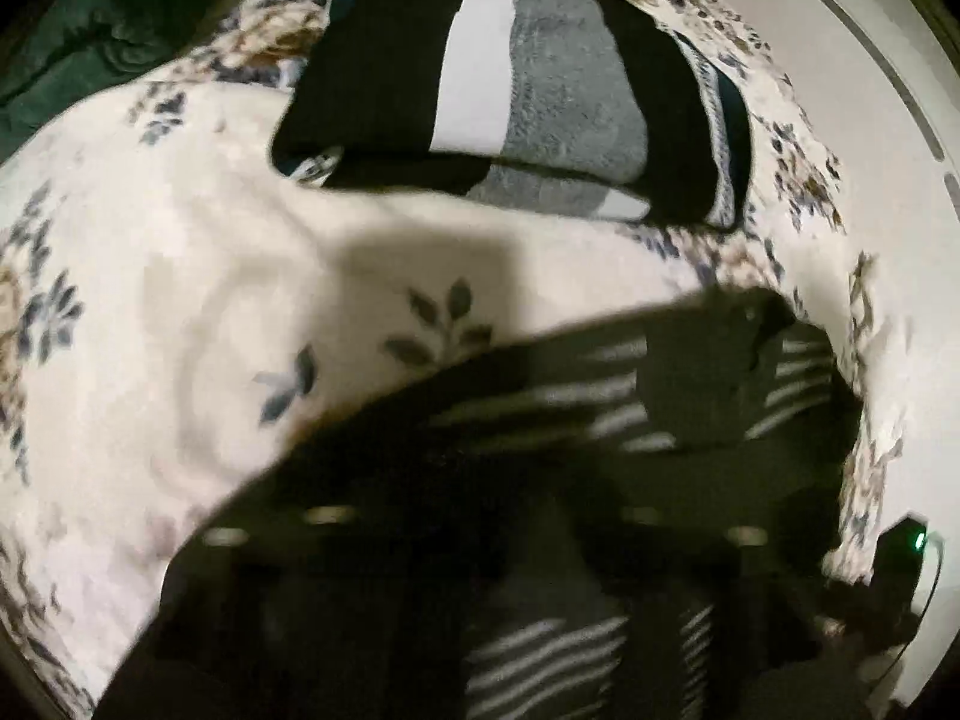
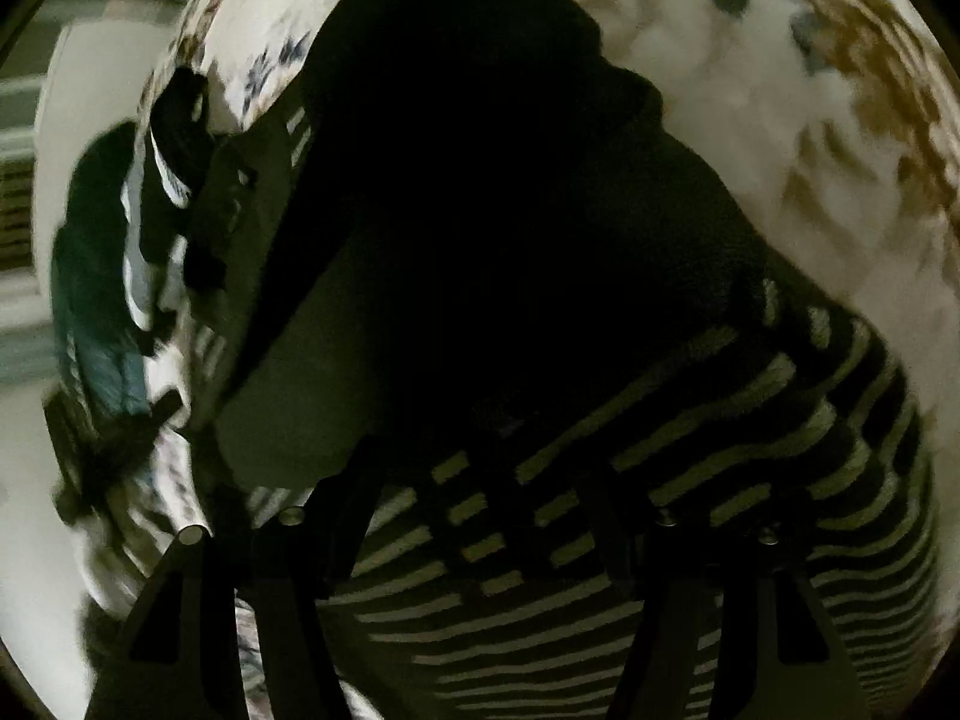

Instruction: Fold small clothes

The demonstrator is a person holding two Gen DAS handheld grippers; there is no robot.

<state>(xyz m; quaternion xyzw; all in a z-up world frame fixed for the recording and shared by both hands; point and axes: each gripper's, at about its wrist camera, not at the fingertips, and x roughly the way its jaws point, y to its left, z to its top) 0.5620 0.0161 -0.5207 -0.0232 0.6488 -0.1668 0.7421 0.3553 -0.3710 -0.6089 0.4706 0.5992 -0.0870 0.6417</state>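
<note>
Lying on the floral bedsheet [image 1: 180, 276], the black striped garment [image 2: 690, 480] is close under both grippers, beyond it a folded pile [image 1: 528, 96]; whether either gripper is closed, I cannot tell.

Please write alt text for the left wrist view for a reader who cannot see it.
A dark striped garment fills the blurred lower part of the view, lying on a floral bedcover, with the left gripper barely discernible in the dark above it. Farther off sits a folded pile of black, white and grey clothes.
</note>
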